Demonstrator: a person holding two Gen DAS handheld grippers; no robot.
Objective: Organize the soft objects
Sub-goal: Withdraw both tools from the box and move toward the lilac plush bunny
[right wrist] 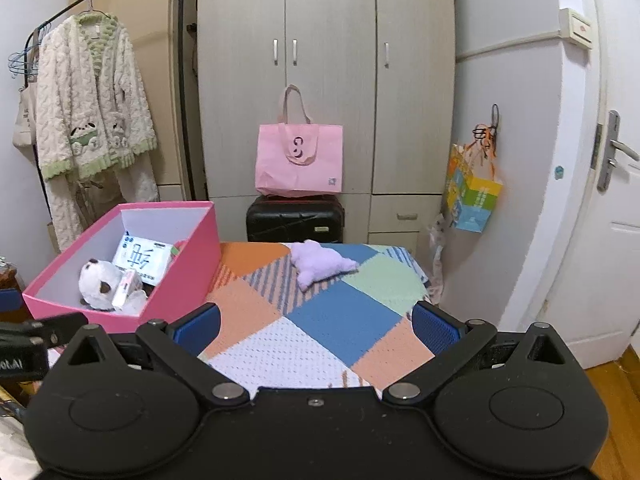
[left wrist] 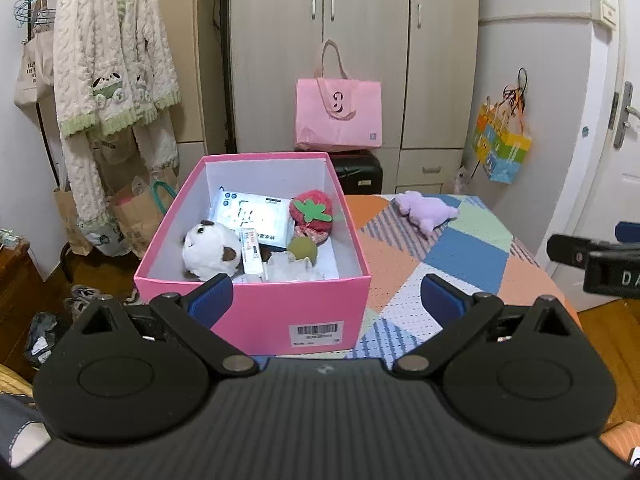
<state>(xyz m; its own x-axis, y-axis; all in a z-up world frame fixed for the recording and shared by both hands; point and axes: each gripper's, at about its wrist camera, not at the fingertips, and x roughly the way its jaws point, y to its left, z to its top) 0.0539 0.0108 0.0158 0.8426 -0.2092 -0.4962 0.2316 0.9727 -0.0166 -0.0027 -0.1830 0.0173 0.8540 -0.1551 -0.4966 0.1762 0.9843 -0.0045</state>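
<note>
Both grippers, left (left wrist: pixel 326 294) and right (right wrist: pixel 316 322), fingers spread wide, empty; pink box (left wrist: pixel 280 316) bears a barcode label (left wrist: pixel 317 334).

Soft even indoor light, sharp focus, glare on white packet (left wrist: pixel 256 216) — fisheye-curved edges, dark corners.

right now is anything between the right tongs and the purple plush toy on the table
Nothing visible. The right tongs are open over bare patchwork cloth, and the purple plush toy lies on it at the far end with nothing in between. The pink box sits off to the left, out of that line.
</note>
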